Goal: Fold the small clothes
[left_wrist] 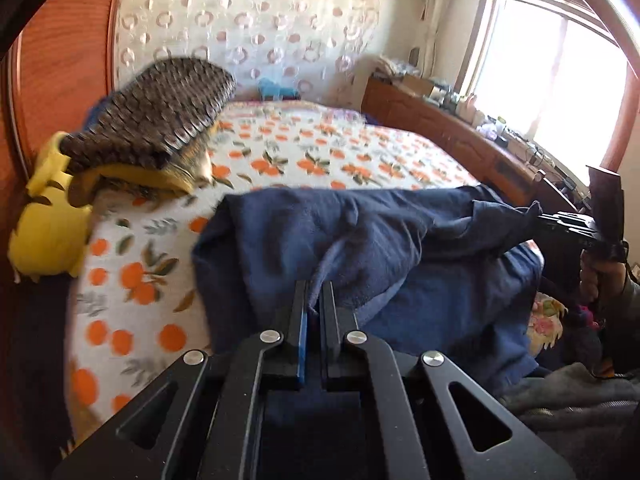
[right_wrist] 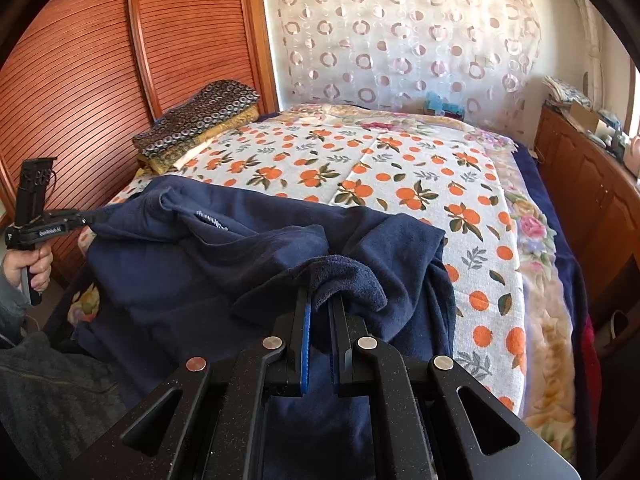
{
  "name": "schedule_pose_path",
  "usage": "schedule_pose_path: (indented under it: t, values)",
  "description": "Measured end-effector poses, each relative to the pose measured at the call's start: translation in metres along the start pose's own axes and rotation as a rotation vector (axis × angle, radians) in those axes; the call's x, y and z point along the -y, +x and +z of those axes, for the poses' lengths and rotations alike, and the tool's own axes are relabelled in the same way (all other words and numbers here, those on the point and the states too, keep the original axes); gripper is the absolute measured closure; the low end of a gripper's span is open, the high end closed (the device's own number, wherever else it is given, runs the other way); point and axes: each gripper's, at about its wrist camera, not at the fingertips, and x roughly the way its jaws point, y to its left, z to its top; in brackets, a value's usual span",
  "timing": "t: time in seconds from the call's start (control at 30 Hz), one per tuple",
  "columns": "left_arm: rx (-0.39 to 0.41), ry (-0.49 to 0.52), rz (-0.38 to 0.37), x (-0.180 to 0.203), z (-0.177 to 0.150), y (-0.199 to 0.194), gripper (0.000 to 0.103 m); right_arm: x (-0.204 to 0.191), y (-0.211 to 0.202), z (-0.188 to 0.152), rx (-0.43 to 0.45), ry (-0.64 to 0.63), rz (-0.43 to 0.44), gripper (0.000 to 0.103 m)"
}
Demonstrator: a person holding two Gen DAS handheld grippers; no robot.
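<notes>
A navy blue garment [left_wrist: 360, 236] lies rumpled across the near end of the bed, partly lifted; it also shows in the right wrist view [right_wrist: 208, 264]. My left gripper [left_wrist: 314, 292] is shut on a fold of its fabric at the left edge and also shows in the right wrist view [right_wrist: 90, 219]. My right gripper [right_wrist: 320, 298] is shut on a bunched fleecy fold of the garment at its right side; it also shows in the left wrist view [left_wrist: 538, 216], pinching a corner.
The bed has an orange-fruit print sheet [right_wrist: 400, 168]. A stack of folded patterned cloths [right_wrist: 200, 124] lies at the far left corner by the slatted wooden door [right_wrist: 80, 80]. A yellow plush toy [left_wrist: 48, 224] sits at the bed's left edge. A wooden cabinet [right_wrist: 592, 184] runs along the right.
</notes>
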Motion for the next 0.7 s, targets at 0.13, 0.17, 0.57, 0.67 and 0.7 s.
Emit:
schedule_pose_path:
  t: [0.13,0.17,0.57,0.67,0.7]
  values:
    - [0.013,0.005,0.023,-0.004,-0.006,-0.030,0.098,-0.011,-0.018,-0.003,-0.005,-0.040,0.009,0.096]
    - [0.009,0.008,0.031,-0.006,-0.008,-0.035,0.098,-0.013,-0.022,-0.005,-0.013,-0.049,0.014,0.096]
    - [0.002,0.003,0.051,-0.006,-0.014,-0.027,0.082,-0.011,-0.031,-0.014,-0.077,-0.002,0.007,0.096]
    - [0.019,0.012,0.067,-0.006,-0.011,-0.029,0.062,-0.017,-0.034,-0.011,-0.074,-0.009,0.001,0.093]
    - [0.018,0.006,0.073,-0.007,-0.010,-0.028,0.061,-0.018,-0.035,-0.011,-0.071,-0.010,-0.001,0.093]
